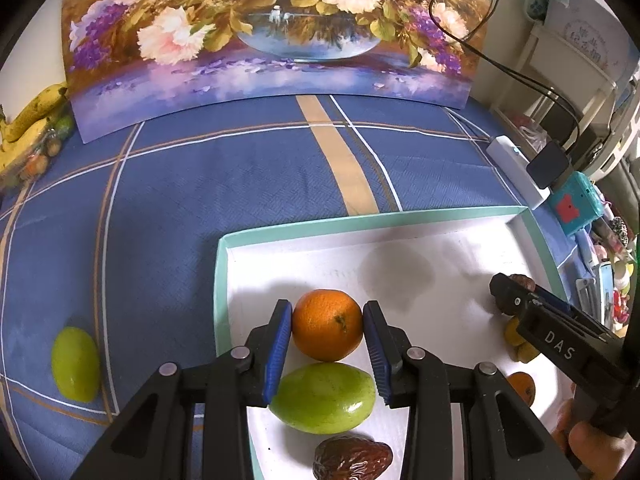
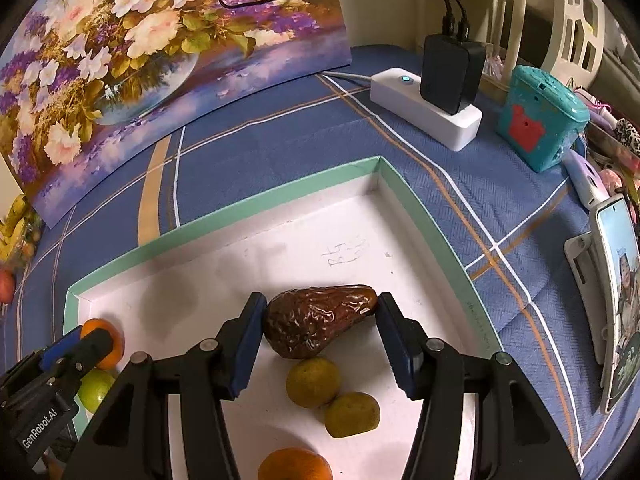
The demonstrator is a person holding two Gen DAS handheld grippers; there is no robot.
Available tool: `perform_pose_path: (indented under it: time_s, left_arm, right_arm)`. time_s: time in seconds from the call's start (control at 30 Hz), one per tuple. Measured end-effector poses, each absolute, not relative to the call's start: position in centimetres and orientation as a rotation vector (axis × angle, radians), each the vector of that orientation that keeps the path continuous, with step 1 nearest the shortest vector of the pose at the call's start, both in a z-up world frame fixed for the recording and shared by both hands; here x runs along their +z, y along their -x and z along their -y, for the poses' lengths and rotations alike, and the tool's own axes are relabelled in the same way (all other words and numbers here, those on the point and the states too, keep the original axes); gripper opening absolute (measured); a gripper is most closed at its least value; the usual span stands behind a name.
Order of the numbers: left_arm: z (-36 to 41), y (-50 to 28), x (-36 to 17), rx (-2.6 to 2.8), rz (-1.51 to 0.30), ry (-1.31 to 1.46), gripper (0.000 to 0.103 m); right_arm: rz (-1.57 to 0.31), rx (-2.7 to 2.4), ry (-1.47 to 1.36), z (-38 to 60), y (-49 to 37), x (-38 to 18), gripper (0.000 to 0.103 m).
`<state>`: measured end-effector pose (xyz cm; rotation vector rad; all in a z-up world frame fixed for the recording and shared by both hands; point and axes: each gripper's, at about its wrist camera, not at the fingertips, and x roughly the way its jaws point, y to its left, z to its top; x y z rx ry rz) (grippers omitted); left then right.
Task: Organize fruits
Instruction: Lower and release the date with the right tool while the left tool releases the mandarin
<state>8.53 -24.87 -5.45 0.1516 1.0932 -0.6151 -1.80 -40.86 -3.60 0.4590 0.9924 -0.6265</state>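
inside the white tray (image 1: 400, 240), left gripper (image 1: 327, 326) jaws clamp an orange (image 1: 327, 325); right gripper (image 2: 322, 312) jaws seemingly pinch a wrinkled brown fruit (image 2: 316, 320).

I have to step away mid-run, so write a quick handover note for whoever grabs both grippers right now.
Left gripper: fingers on either side of the orange in the tray, touching it.
Right gripper: brackets the wrinkled brown fruit in the tray.
Already in the tray: green mango, dark date, two olive-green fruits, second orange.
Left: one green mango on the cloth, outside the tray.
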Motion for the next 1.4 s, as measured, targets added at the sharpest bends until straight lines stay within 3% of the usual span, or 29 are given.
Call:
perform_pose_path:
  time_s: [0.23,0.37,0.67,1.03,1.17,1.2,1.23,1.27,1.4]
  left_arm:
    - [24.8,-8.7,-5.5,-0.615,-1.104,-0.145,0.041]
    - [24.6,-8.8,-5.2,-0.622,-1.113,-0.122,0.054]
    - [24.4,-8.6,-2.6,-0.64,-1.106,-0.102,0.055]
    - [22.6,-8.7,2.0,-0.583,-1.087,-0.086,0.061]
    - [22.1,-8.8,2.2,-0.553,-1.083,-0.093,0.077]
    - [22.0,-8.9,2.1,-0.539,-1.084,-0.102,0.081]
    - [21.9,-8.9,1.9,-0.52,-1.087,-0.112,0.083]
    - [21.7,-9.0,1.7,-0.503,-1.091,-0.12,0.086]
    - [20.9,-9.4,0.7,-0.449,-1.109,-0.118,0.098]
  right_arm:
    - [-0.995,-0.622,-0.456,40.9,1.7,-3.6,0.058]
    - [-1.001,-0.623,-0.452,40.9,1.7,-3.7,0.059]
    - [-1.017,-0.622,-0.428,40.7,1.5,-3.1,0.061]
    - [-0.992,-0.629,-0.384,40.1,2.4,1.6,0.062]
    - [-0.995,-0.614,-0.363,39.4,2.8,2.7,0.063]
    - [-0.995,-0.613,-0.358,39.3,3.0,2.9,0.066]
    - [-0.994,-0.612,-0.355,39.2,3.0,2.9,0.078]
    - [-0.993,-0.611,-0.358,39.1,3.1,2.9,0.083]
    - [-1.011,-0.59,-0.378,39.0,3.0,2.2,0.083]
